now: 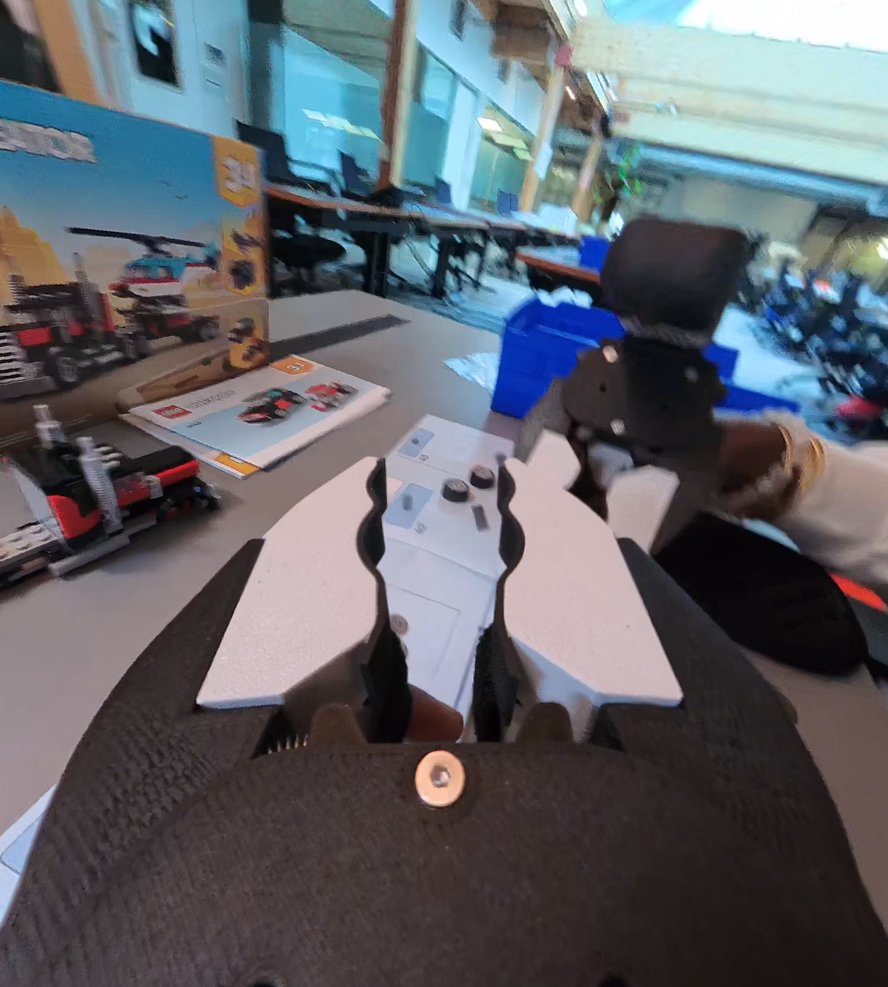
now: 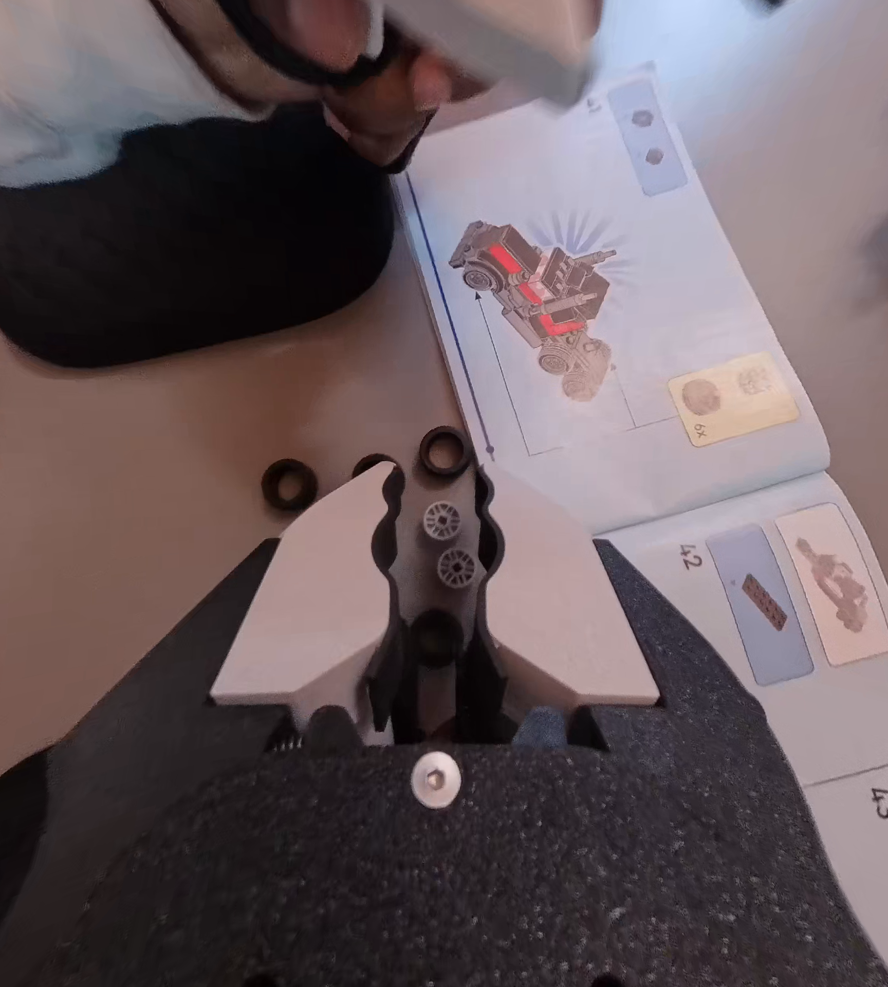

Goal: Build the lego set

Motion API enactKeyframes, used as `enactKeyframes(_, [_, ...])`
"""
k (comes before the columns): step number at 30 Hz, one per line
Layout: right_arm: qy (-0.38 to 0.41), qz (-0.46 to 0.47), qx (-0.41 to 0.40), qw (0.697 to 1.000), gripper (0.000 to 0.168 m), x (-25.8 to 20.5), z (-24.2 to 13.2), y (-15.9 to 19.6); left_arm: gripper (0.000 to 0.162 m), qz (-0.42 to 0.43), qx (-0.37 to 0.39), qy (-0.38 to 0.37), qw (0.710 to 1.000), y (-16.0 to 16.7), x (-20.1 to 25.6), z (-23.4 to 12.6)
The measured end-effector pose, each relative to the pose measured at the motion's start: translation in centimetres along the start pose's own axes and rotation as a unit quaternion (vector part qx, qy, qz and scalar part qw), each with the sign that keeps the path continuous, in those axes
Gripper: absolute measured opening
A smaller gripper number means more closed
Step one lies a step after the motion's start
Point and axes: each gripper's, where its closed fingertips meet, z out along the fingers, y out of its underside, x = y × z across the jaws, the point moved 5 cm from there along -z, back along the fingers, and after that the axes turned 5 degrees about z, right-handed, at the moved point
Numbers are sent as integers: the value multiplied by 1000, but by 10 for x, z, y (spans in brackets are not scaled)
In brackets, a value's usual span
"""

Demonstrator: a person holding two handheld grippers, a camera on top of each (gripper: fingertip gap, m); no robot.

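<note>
Grey wheel hubs (image 2: 441, 521) lie between the wide, empty fingers of the right gripper (image 2: 434, 475). A clumsy pinch could flick them away. Left gripper (image 1: 439, 467) gapes too.

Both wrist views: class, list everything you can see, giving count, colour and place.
Tyres: four, black, on table around the right gripper's tips, one partly hidden.
Wheel hubs: two, grey, between the right jaws.
Open manual: one, pale blue, right of tyres.
Truck model: one, black-red, table left.
Set box: one, blue, behind truck.
Closed booklet: one, white, beside box.
Bin: one, blue, far side.
Left gripper: open.
Right gripper: open.
</note>
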Motion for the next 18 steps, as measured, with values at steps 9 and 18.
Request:
enactKeyframes(9, [15, -37, -60, 997, 15, 4, 6, 20, 39, 113, -261, 74, 956, 48, 36, -4])
enactKeyframes(18, [4, -52, -29, 998, 15, 3, 13, -4, 8, 71, -247, 88, 963, 48, 32, -6])
